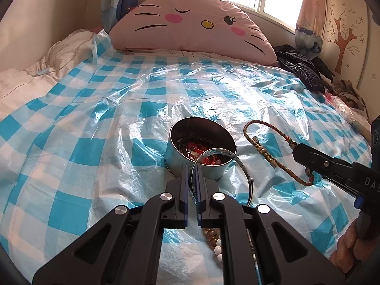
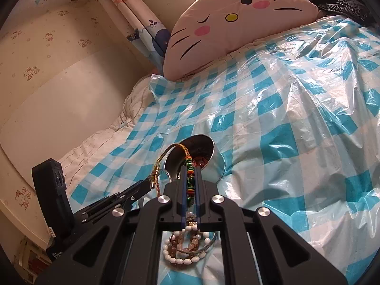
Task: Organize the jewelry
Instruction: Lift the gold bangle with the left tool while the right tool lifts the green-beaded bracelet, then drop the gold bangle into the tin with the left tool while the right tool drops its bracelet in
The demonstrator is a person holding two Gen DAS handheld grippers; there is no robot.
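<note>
Clearly my braided cord bracelet (image 1: 273, 152) is light and limp, so it sags and swings; I judge its beaded end the surest hold. It is red-gold with a brass clasp, dangling beside the tin (image 1: 201, 147). My right hand-held gripper (image 2: 190, 178) is clamped on its beads; my left hand-held gripper (image 1: 192, 178) pinches a stiff, slippery thin bangle (image 1: 228, 166) over the bed (image 1: 95, 123).

left hand-held gripper (image 1: 192, 166): jaws clamped, tilted down | right hand-held gripper (image 2: 190, 169): jaws clamped, tilted down
</note>
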